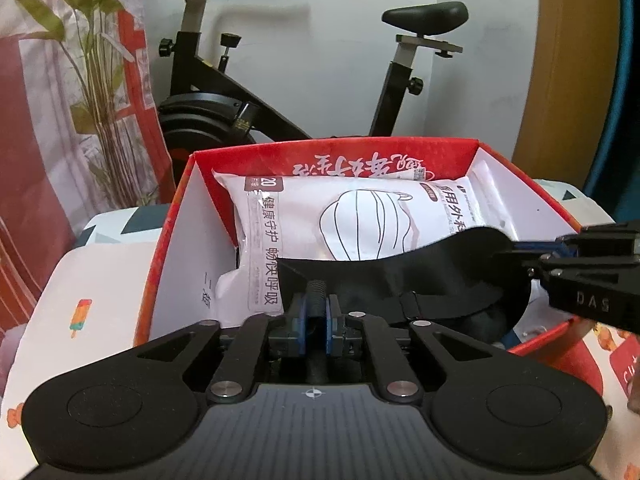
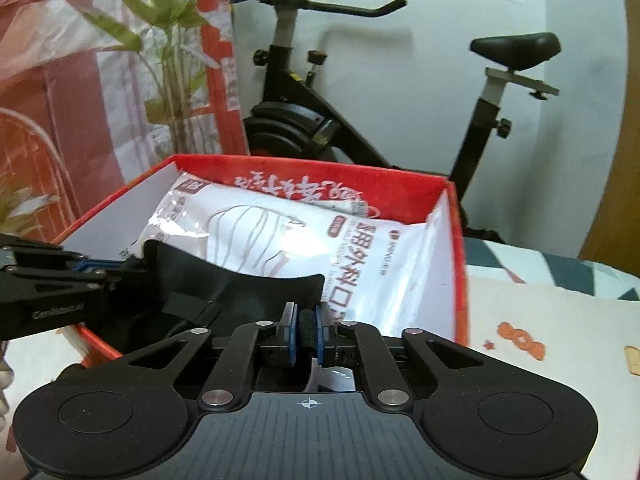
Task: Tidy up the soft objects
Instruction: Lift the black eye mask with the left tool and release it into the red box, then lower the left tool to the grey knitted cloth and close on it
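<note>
- Though an exercise bike fills the room behind, what matters to me is the printed bedspread that carries everything, and the red box sitting on it.
- Inside the box, a white pack of face masks lies tilted against the far wall, taking up most of the floor from the left wall to the right wall.
- Over the near half of the box I hold a black fabric piece stretched between both tools, sagging a little in the middle; it partly covers the pack's near edge.
- My left gripper has its blue pads pressed together on a black strap end at the near edge of the fabric.
- My right gripper is likewise clamped on a strap end of the same piece, near the box's front rim.
- I judge the step in hand to be lowering this fabric into the box in front of the mask pack.
- To do it well, I would keep both ends level, bring the two tools down together inside the near rim, and let go only once the cloth rests flat, so no strap trails over the red edge.
</note>
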